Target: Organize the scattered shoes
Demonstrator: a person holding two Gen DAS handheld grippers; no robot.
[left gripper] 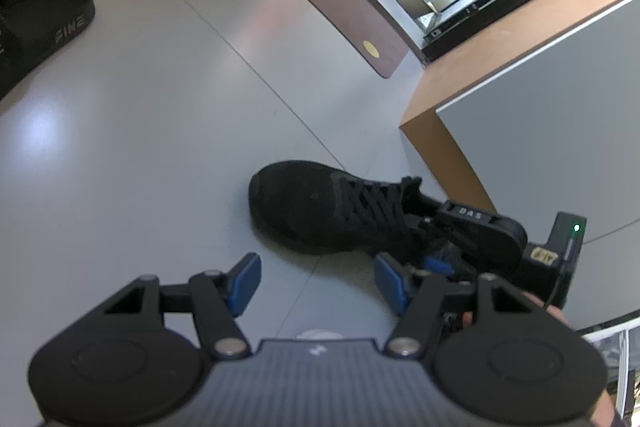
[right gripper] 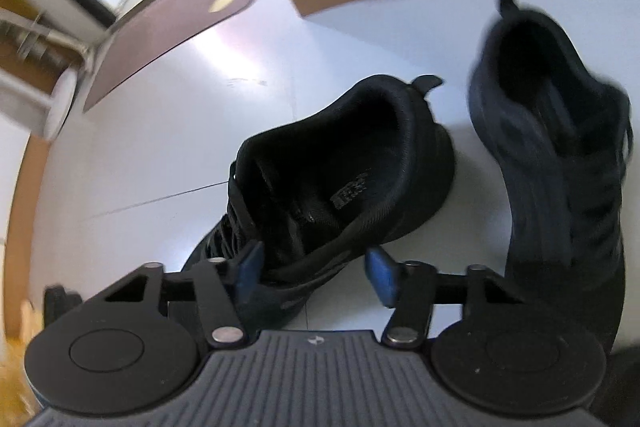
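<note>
The left gripper [left gripper: 316, 283] is held with its blue pads spread apart, nothing between them, only grey floor [left gripper: 140, 147] underneath. Just ahead of its tips and a bit to the right, a black sneaker [left gripper: 320, 207] is seen lying on the floor, toe pointed left.

The right gripper [right gripper: 314, 267] is parked right at that same black sneaker [right gripper: 340, 179], heel end facing away. The left pad is tucked against the collar by the laces, the right pad is clear of the outer side, so the shoe wall is straddled but not pinched.

A second dark sneaker [right gripper: 560, 155] is spotted to the right of those tongs. Black slides [left gripper: 36, 19] are sat far off to the left gripper's upper left.
</note>
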